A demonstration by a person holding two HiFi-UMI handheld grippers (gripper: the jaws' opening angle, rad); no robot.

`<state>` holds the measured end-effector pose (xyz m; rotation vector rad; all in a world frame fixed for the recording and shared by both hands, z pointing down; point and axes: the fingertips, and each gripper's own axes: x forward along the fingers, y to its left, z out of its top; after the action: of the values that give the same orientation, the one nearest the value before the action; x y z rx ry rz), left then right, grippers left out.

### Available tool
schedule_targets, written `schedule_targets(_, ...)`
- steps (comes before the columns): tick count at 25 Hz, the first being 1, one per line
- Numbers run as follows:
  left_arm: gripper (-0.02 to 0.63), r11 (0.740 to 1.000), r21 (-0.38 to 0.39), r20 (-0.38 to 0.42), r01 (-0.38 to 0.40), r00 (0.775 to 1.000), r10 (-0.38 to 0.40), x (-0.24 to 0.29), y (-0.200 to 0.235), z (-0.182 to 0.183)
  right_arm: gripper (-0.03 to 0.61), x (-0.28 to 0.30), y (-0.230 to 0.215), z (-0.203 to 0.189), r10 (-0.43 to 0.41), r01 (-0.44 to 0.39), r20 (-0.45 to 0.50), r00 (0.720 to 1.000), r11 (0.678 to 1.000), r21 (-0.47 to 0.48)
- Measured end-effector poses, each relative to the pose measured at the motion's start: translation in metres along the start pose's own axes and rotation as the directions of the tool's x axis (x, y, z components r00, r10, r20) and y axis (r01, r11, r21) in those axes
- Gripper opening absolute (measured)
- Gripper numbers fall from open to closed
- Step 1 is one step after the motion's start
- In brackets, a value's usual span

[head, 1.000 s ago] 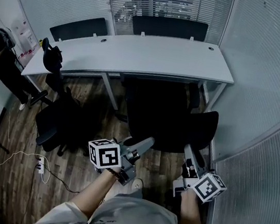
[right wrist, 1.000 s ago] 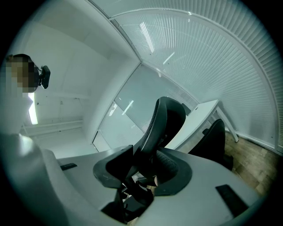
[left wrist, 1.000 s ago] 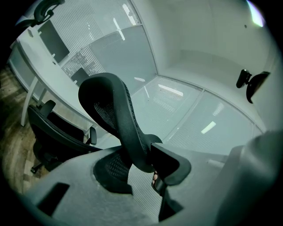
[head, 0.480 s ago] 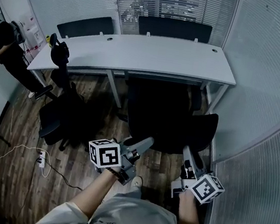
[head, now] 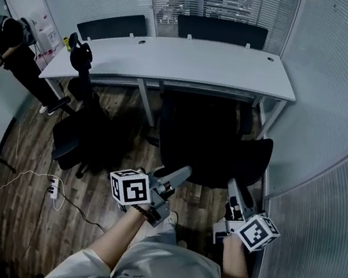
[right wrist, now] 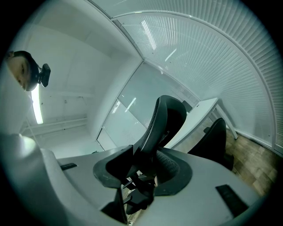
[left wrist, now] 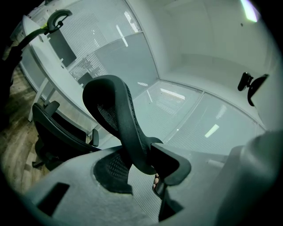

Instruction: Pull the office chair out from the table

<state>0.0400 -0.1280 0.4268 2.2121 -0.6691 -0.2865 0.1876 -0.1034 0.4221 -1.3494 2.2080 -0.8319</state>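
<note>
The black office chair (head: 211,147) stands before the white table (head: 192,60), its seat partly under the tabletop and its backrest toward me. My left gripper (head: 178,174) is shut on the backrest's left edge and my right gripper (head: 234,191) is shut on its right edge. In the left gripper view the curved mesh backrest (left wrist: 117,112) runs up from between the jaws of the left gripper (left wrist: 148,170). The right gripper view shows the backrest (right wrist: 166,119) rising the same way out of the right gripper (right wrist: 141,174).
A second black chair (head: 77,137) stands at the left end of the table. Two more chairs (head: 222,31) are behind the table. A person (head: 15,53) is at the far left. Glass walls (head: 331,126) close in on the right. A power strip with cable (head: 53,188) lies on the wooden floor.
Both grippers have drawn back toward me with the chair's backrest in them. The table and the room behind it now sit a little farther away in the head view.
</note>
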Motion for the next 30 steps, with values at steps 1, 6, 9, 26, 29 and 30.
schedule_targets(1,0.138,1.0,-0.003,0.004,0.0,1.0,0.0,-0.003,-0.002,-0.002,0.14,-0.003,0.002,-0.002,0.003,-0.003,-0.002,1.0,1.0,-0.001)
schedule_targets(6,0.138,1.0,-0.003,0.007,-0.002,1.0,0.002,-0.015,-0.014,-0.013,0.14,-0.02,0.012,-0.005,0.0,0.0,0.003,1.0,1.0,-0.006)
schedule_targets(9,0.138,1.0,-0.001,0.007,-0.005,1.0,0.005,-0.022,-0.021,-0.02,0.14,-0.03,0.016,-0.008,0.005,-0.005,0.004,1.0,1.0,-0.007)
schedule_targets(26,0.137,1.0,0.002,-0.012,-0.001,1.0,0.001,-0.051,-0.04,-0.045,0.14,-0.063,0.035,-0.024,0.002,-0.002,-0.002,1.0,1.0,-0.009)
schedule_targets(29,0.137,1.0,-0.002,-0.017,0.003,1.0,-0.003,-0.058,-0.043,-0.047,0.14,-0.068,0.041,-0.028,-0.003,0.003,0.001,1.0,1.0,-0.009)
schedule_targets(30,0.137,1.0,-0.003,-0.018,0.006,1.0,-0.006,-0.06,-0.045,-0.047,0.14,-0.07,0.043,-0.028,-0.005,0.005,0.004,1.0,1.0,-0.01)
